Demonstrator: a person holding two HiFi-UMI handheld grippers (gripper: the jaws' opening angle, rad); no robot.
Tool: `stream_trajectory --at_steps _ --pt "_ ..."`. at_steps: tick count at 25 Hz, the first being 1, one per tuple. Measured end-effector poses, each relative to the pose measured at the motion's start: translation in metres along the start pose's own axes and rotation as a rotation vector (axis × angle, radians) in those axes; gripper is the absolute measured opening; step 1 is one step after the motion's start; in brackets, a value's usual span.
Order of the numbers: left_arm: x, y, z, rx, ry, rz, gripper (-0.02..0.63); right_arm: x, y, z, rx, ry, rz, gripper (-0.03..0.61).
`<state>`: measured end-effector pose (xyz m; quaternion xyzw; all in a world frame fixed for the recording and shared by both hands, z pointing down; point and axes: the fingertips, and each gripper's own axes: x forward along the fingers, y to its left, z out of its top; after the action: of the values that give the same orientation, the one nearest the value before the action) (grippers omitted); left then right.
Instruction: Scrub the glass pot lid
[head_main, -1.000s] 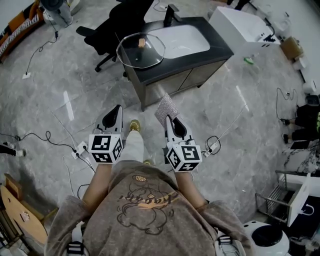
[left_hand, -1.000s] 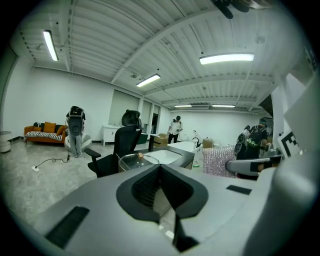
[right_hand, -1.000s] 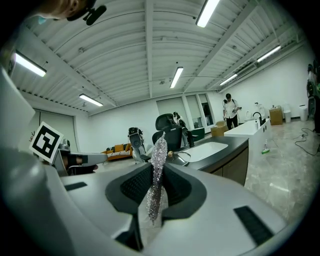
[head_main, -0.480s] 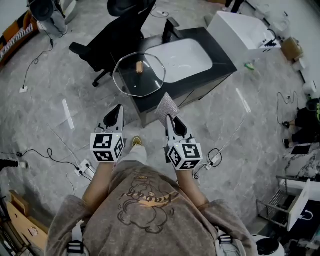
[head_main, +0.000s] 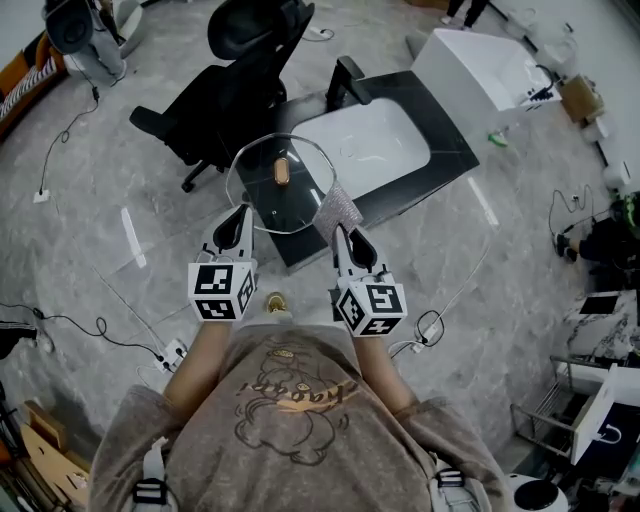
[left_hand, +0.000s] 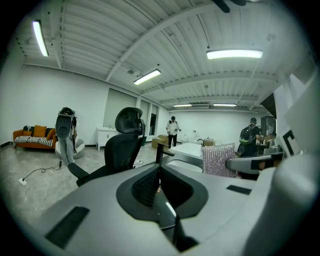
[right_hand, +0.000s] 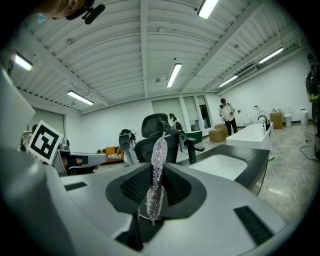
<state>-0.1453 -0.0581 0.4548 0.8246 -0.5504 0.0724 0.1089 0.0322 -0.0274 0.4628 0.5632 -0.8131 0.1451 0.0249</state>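
Glass is the worry.

Head view: lid lies flat on the counter corner, just ahead of both sets of my fingers. Its left edge looks to hang past the counter's side, over hard stone-look floor. Left gripper has fingers together, empty. Right gripper is clamped on the pad.

Risks, my judgement:
- closed left tips bump the rim → lid slides or tips off the corner and shatters
- scrubbing with nothing pinning it → smooth dome skates on the glossy black top
- pad looks gripped only by its lower part → hard sideways rubbing could drag it out

Lid is clear, a shallow dome, roundish. It has a tan, wood-like knob at centre. Sink is white and smooth, beyond the lid on my right.

Left gripper view: ribbed dark pads pressed flat together, nothing between. Lid not in view here. The pad shows off to my right as a sparkly silver square. Chair is black and sits ahead-left.

Right gripper view: pad stands edge-on between my fingers, upright. It is thin, glittery and slightly wavy, so I'd guess limp. Lid not visible here either; white basin ahead-right.
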Motion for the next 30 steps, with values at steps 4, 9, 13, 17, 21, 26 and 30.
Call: stream_trajectory --at_steps 4,9,13,17,21,26,30 --pt "0.018 0.010 0.004 0.001 0.005 0.018 0.018 0.021 -0.006 0.005 0.002 0.012 0.014 0.080" --pt "0.039 0.015 0.005 0.002 0.012 0.043 0.018 0.045 -0.018 0.011 -0.019 0.029 0.053 0.080" --pt "0.057 0.014 0.007 -0.056 0.012 0.030 0.170 0.063 -0.028 0.016 -0.035 0.045 0.084 0.080" --pt "0.078 0.016 0.007 -0.060 0.031 0.037 0.278 0.082 -0.037 0.019 -0.037 0.051 0.103 0.080" --pt "0.096 0.021 0.002 -0.063 0.066 0.055 0.276 0.096 -0.043 0.021 -0.038 0.060 0.122 0.080" --pt "0.130 0.022 -0.019 -0.072 0.156 0.046 0.276 0.110 -0.057 0.021 -0.032 0.073 0.124 0.080" --pt "0.163 0.023 -0.048 -0.067 0.227 0.053 0.272 0.118 -0.070 0.020 -0.024 0.083 0.116 0.080"
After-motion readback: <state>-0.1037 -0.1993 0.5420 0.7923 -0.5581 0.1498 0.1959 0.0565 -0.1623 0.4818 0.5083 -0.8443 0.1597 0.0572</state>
